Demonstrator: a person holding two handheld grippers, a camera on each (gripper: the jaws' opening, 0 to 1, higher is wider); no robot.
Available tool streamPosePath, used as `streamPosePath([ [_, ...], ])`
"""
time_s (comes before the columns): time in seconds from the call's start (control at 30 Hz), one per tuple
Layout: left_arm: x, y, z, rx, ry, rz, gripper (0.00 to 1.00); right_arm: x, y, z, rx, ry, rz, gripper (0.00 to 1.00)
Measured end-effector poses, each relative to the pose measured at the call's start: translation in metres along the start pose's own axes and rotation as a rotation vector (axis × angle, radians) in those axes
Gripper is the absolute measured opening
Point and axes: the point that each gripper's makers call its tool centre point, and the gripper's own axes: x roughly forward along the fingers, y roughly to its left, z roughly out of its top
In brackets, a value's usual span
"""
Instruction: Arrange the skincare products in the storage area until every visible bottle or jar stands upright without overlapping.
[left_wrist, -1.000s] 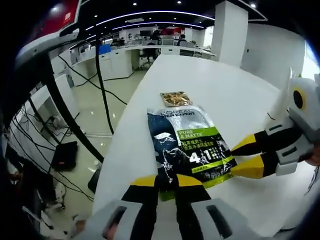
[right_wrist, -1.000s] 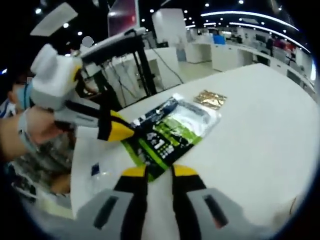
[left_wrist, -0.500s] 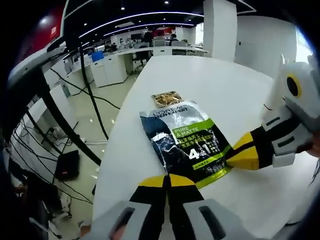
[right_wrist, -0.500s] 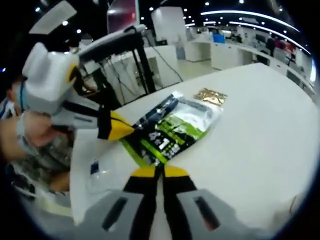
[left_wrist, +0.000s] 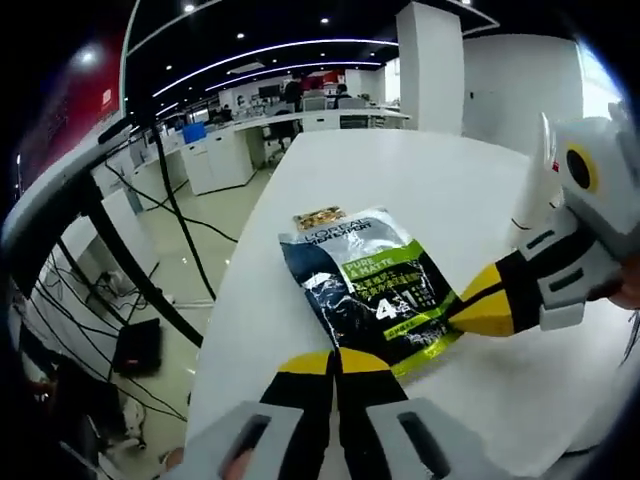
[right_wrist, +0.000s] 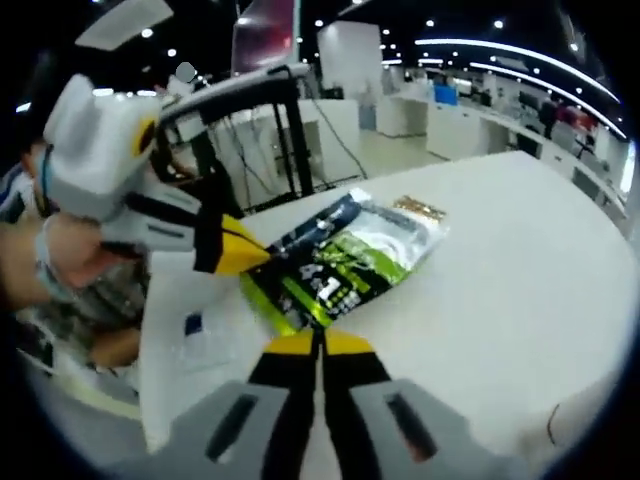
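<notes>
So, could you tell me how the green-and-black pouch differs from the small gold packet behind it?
The pouch is much larger than the gold packet. The pouch is black, green and clear with printed text; the packet is plain gold-brown. The left gripper and right gripper both pinch the pouch's near edge, while nothing holds the packet. Both sit over the white table.

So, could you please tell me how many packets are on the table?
2. A large green-and-black packet near the table edge, pinched at two corners by both claws, and a small gold packet just beyond its far end, partly hidden. None others seen.
</notes>
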Motion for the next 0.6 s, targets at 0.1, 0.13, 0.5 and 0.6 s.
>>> streamPosePath([
  [0.1, -0.003, -0.006, 0.006, -0.002, -0.02, -0.011, 0.0, -0.009, -0.005, 0.002, 0.018, -0.018, -0.01, 0.0],
  [0.13, -0.004, -0.008, 0.008, -0.003, -0.026, -0.015, 0.0, -0.011, -0.005, 0.003, 0.016, -0.024, -0.013, 0.0],
  [0.5, -0.012, -0.049, 0.023, 0.043, -0.087, -0.145, 0.0, -0.056, -0.015, -0.007, 0.017, -0.092, -0.045, 0.0],
  [0.6, -0.011, -0.059, 0.024, 0.044, -0.085, -0.171, 0.0, -0.065, -0.019, -0.012, 0.041, -0.106, -0.051, 0.0],
])
